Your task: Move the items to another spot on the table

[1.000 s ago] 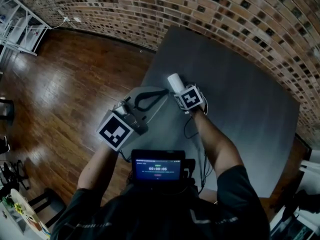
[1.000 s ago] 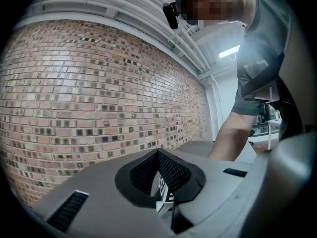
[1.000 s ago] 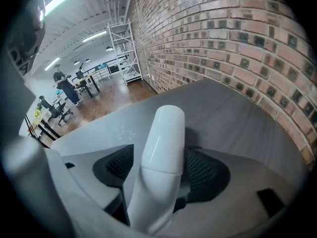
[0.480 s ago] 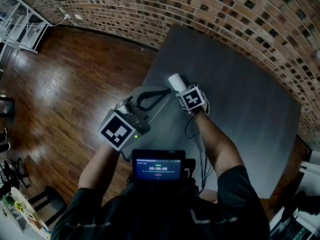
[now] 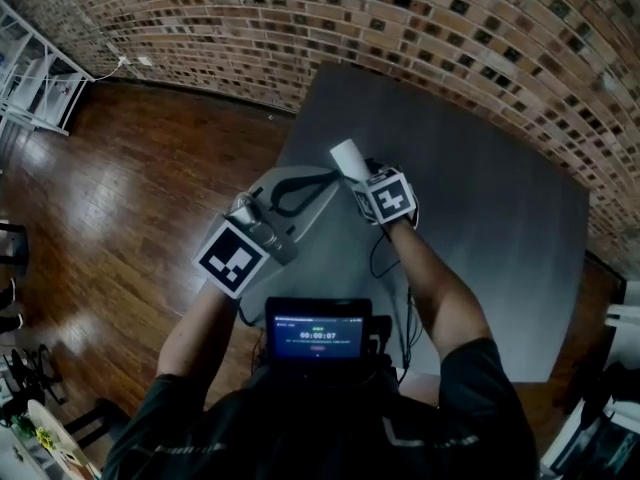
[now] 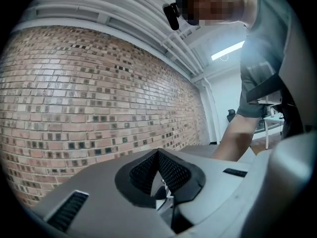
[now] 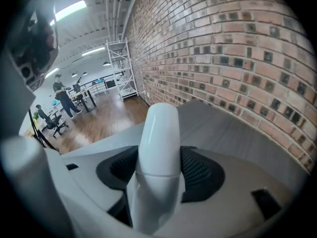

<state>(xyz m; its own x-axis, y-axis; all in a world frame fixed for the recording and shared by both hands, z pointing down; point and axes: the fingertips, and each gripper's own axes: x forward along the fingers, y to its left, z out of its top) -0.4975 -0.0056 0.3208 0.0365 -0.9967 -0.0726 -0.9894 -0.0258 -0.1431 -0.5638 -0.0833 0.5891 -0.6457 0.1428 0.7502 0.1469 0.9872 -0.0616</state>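
A white rounded bottle stands out from my right gripper near the left edge of the grey table. In the right gripper view the black ribbed pads press on both sides of the bottle, so that gripper is shut on it. My left gripper hovers over the table's left edge, just left of the bottle. In the left gripper view, the left gripper has its black pads meeting in a point with nothing between them.
A brick wall runs behind the table. Wooden floor lies to the left, with white shelving at the far left. A small screen sits at the person's chest. A person stands far off in the room.
The head view has shifted slightly. Both grippers and the bottle keep nearly the same places over the table's left part.
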